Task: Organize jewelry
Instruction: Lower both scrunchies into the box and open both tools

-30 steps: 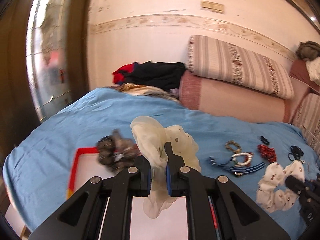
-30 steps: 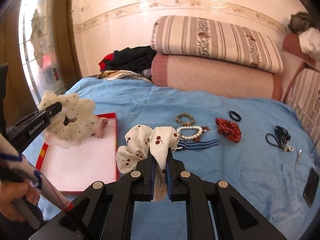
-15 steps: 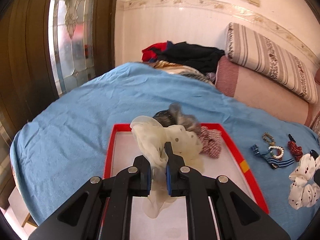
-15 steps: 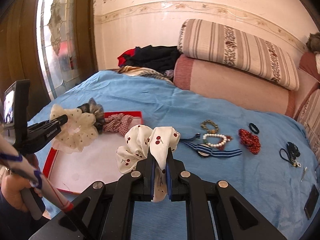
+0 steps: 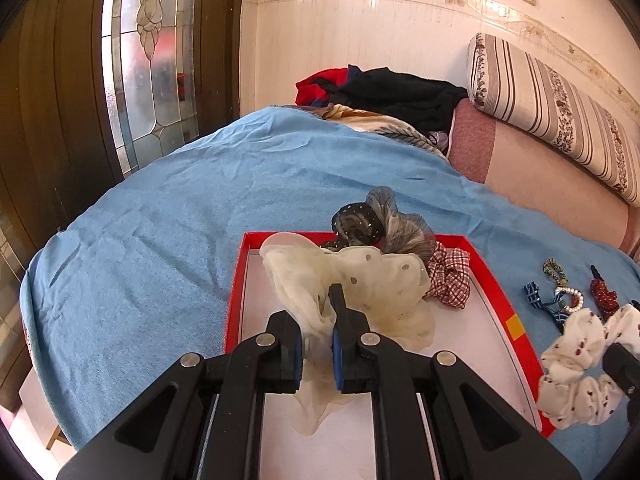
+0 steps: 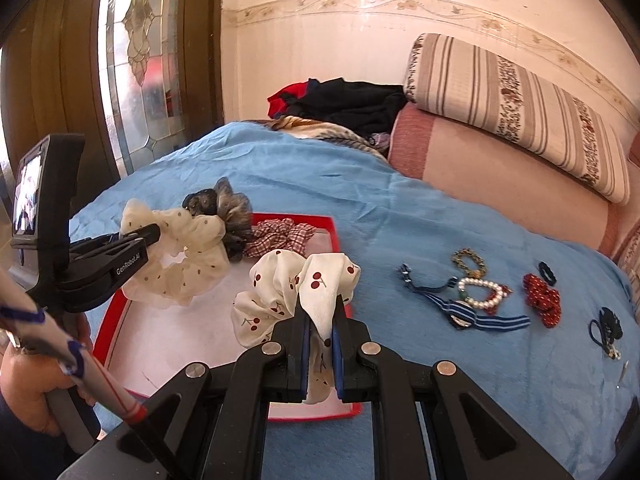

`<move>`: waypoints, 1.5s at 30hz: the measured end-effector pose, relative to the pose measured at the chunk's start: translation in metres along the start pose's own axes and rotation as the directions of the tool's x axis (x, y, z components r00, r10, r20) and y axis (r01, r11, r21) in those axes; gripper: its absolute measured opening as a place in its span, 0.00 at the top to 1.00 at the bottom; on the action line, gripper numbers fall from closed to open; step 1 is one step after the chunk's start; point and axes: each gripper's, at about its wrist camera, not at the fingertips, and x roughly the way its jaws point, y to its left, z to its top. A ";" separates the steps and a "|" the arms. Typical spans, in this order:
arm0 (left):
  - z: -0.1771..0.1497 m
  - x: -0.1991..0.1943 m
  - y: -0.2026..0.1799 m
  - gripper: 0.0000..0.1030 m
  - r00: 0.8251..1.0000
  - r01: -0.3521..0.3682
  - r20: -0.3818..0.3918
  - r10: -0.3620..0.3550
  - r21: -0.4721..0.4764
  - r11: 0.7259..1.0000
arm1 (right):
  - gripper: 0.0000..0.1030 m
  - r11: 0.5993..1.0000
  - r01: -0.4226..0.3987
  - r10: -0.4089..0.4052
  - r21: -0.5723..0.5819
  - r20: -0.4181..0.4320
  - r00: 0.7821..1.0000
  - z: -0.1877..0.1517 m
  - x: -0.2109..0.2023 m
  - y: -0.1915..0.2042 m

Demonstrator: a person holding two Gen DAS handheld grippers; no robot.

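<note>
Both tools are up over the bed (image 5: 168, 208) right now. The left tool (image 5: 320, 312) is clenched on a cream dotted scrunchie (image 5: 360, 284), which hangs over the red tray (image 5: 236, 292); the right tool (image 6: 320, 320) is clamped on a white cherry-print scrunchie (image 6: 280, 280) at the tray's near right corner.

Only the right wrist view takes in the person's hand (image 6: 28, 384) at 8 o'clock, wrapped round the left tool's handle, with a small screen (image 6: 26, 196) on the back of that tool at 9 o'clock. It also lays out the whole row of pieces on the blue cover at 3 o'clock: a navy striped ribbon (image 6: 472, 314), a pearl bracelet (image 6: 482, 292), a gold-toned bracelet (image 6: 468, 260), a red beaded piece (image 6: 542, 296) and a black hair tie (image 6: 547, 273).

From the left wrist view that row is squeezed against the 3 o'clock edge, and the right tool shows only as a dark tip, cut off by the frame, behind the cherry scrunchie.

Both tools tilt downward toward the tray. Inside it, at the far end, sit a grey-black scrunchie (image 5: 380, 224) and a red checked scrunchie (image 5: 448, 276), side by side and touching.

The cream scrunchie covers part of the tray floor, so I cannot tell whether its lower folds touch the tray. The dark tangle (image 6: 606, 326) at far 3 o'clock is too small to make out.
</note>
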 end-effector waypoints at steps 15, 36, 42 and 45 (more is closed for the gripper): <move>0.000 0.029 0.003 0.90 0.995 -0.066 -0.069 0.067 0.009 0.998 | 0.90 0.998 -0.055 0.055 0.000 -0.087 0.995 0.009 0.061 0.019; -0.002 0.042 0.007 0.89 0.989 -0.102 -0.108 0.102 0.009 0.995 | 0.90 0.999 -0.041 0.041 0.007 -0.152 0.988 0.018 0.107 0.024; -0.003 0.044 0.008 0.89 0.988 -0.108 -0.113 0.108 0.009 0.994 | 0.90 1.000 -0.019 0.017 -0.012 -0.155 0.988 0.018 0.112 0.027; -0.003 0.044 0.008 0.88 0.987 -0.111 -0.113 0.111 0.007 0.994 | 0.90 1.000 -0.013 0.010 -0.016 -0.158 0.987 0.018 0.114 0.027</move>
